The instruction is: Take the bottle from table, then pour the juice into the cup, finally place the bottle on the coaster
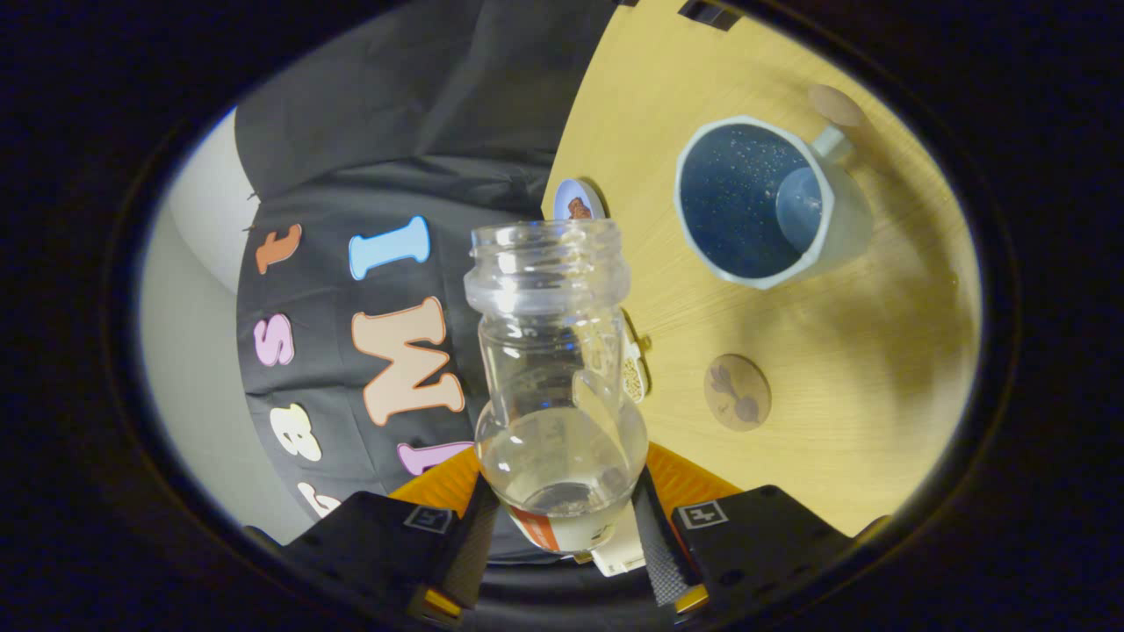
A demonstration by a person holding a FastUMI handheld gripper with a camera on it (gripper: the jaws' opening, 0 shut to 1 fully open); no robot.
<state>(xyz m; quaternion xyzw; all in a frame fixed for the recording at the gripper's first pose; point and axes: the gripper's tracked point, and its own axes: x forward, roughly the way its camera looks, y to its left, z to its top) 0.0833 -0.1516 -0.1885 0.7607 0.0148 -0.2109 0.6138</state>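
Gripper (pixel 562 527) fingers clamp bottle (pixel 558 369); cup (pixel 764 206), coaster (pixel 737 391) apart beyond.

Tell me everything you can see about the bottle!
The bottle is clear, glass or plastic, with no cap, a wide threaded mouth, a narrower waist and a round lower part. A label in white and orange wraps its bottom. It looks almost empty, maybe a little clear liquid inside. The gripper holds it, a finger pressing each side, above the wooden table, apart from the cup.

Staged recording booth, not real home — black cloth wall (pixel 395 132) hung behind edge of light wooden table (pixel 834 421); plain pale wall (pixel 189 351) beyond cloth.
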